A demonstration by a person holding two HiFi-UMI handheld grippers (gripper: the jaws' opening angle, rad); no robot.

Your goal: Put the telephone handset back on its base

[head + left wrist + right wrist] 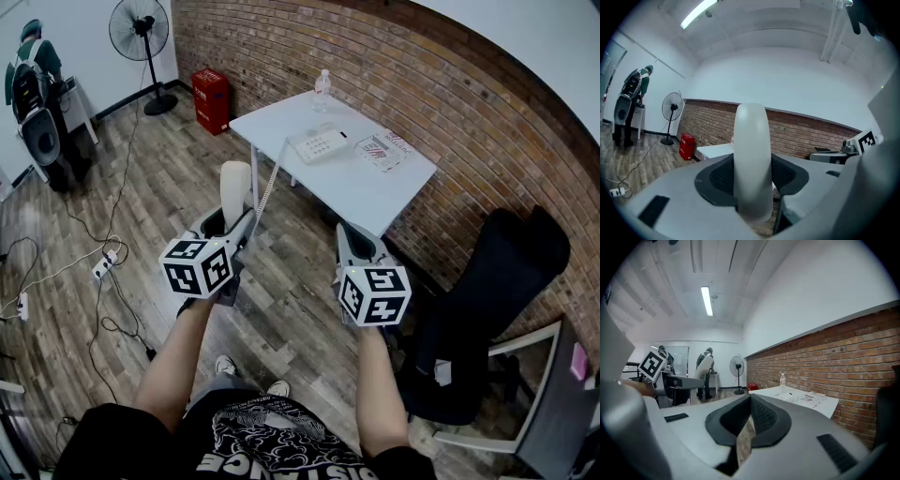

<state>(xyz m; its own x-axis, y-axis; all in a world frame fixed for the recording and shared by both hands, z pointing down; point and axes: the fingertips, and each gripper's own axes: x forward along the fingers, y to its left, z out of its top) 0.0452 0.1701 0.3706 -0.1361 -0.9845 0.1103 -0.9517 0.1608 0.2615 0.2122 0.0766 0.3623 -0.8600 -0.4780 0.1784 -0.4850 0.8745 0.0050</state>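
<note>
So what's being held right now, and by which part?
The left tongs grip the white plastic telephone handset across its body near the corded end; the other end juts out past them. The right tongs hold nothing.

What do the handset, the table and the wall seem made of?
The handset is likely plastic: smooth, off-white, softly shiny. The table is perhaps laminate or painted board: flat plain white. The wall is red brick with visible mortar lines.
</note>
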